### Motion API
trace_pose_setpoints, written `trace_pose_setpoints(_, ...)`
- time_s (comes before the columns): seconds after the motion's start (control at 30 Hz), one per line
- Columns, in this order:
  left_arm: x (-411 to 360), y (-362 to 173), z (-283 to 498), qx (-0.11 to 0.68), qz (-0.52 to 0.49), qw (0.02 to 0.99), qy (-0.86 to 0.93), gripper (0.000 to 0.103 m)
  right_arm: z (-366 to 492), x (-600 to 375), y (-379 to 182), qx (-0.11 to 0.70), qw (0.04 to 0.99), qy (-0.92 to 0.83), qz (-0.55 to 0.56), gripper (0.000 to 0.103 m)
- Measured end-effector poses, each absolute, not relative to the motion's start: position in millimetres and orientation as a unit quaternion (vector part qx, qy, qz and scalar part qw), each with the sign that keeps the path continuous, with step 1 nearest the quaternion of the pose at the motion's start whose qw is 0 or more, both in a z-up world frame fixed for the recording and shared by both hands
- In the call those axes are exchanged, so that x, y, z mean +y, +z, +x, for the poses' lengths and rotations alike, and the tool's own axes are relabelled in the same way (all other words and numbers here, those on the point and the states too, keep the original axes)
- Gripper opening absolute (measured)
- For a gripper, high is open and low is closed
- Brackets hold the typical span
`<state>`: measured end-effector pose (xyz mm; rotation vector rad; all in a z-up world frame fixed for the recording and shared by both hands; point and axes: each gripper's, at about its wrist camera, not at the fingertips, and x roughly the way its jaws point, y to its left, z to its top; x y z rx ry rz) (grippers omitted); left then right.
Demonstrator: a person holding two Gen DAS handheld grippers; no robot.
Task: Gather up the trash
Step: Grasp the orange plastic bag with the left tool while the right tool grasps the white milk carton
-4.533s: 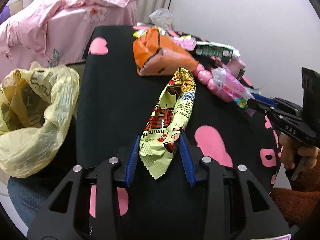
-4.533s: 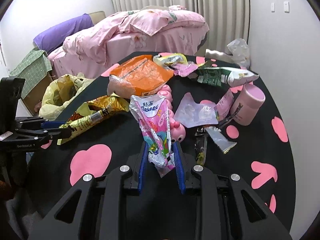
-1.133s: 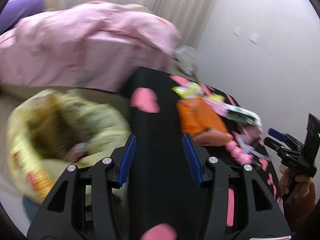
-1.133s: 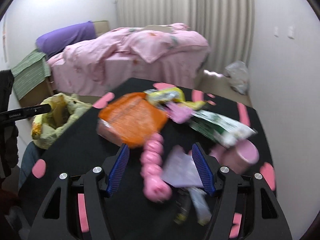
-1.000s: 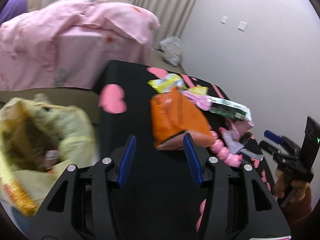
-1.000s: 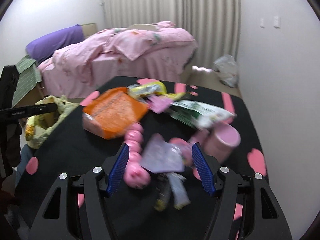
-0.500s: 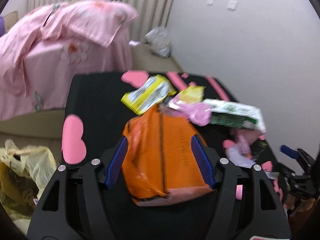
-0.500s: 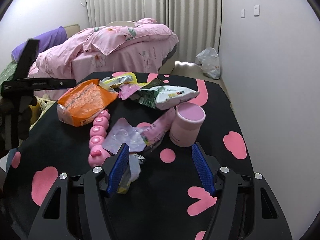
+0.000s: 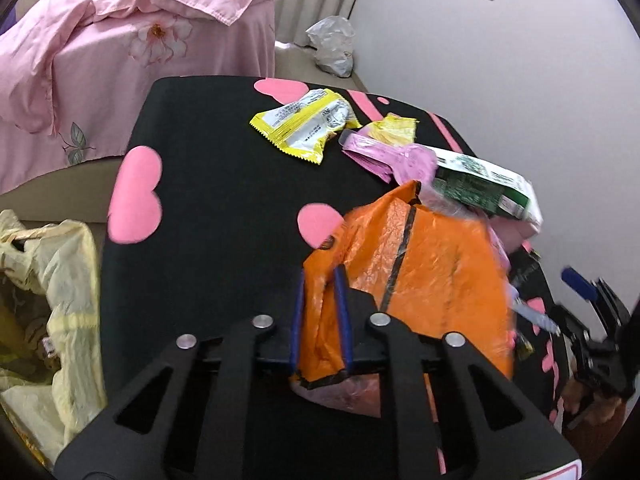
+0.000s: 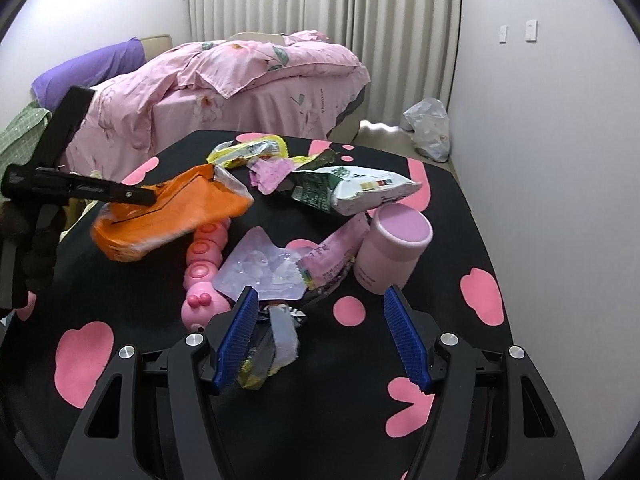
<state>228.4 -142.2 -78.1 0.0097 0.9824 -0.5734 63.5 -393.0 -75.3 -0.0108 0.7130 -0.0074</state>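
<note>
Your orange bag (image 9: 420, 280) is thin crinkled plastic film, glossy where it catches the light. The yellow wrapper (image 9: 308, 124) and the green-and-white packet (image 10: 352, 192) look like shiny printed foil – smooth, lightly creased. The clear blister (image 10: 264, 270) is glossy transparent plastic. The pink jar (image 10: 394, 254) has a smooth matt finish; the pink toy (image 10: 204, 268) is smooth moulded plastic with a slight sheen. Under it all, the table cover (image 10: 460, 220) is matt black with flat pink patches. Your right gripper (image 10: 326, 336) is matt black plastic with ribbed blue pads and bright metal screws. The yellow bin bag (image 9: 56, 312) is thin, wrinkled film – the bedding (image 10: 248, 76) soft matt cloth.
</note>
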Motion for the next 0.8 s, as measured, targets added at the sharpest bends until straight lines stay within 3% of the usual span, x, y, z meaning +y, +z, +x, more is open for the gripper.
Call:
trace_pose_setpoints(0.33, -106, -58, 180, 0.438, 0.012, 0.860, -0.262, 0.012, 115, -405, -30, 0.319, 0.946, 0.031, -0.053, 0.062)
trace_pose_setpoints(0.5, -98, -55, 177, 0.432, -0.008, 0.864, -0.258, 0.023, 194, -395, -25, 0.404, 0.901, 0.120, -0.102, 0.062)
trace_pose_setpoints(0.8, -73, -57, 178, 0.426, -0.052, 0.866, -0.255, 0.028, 269, -393, -69, 0.518, 0.836, 0.092, -0.160, 0.062)
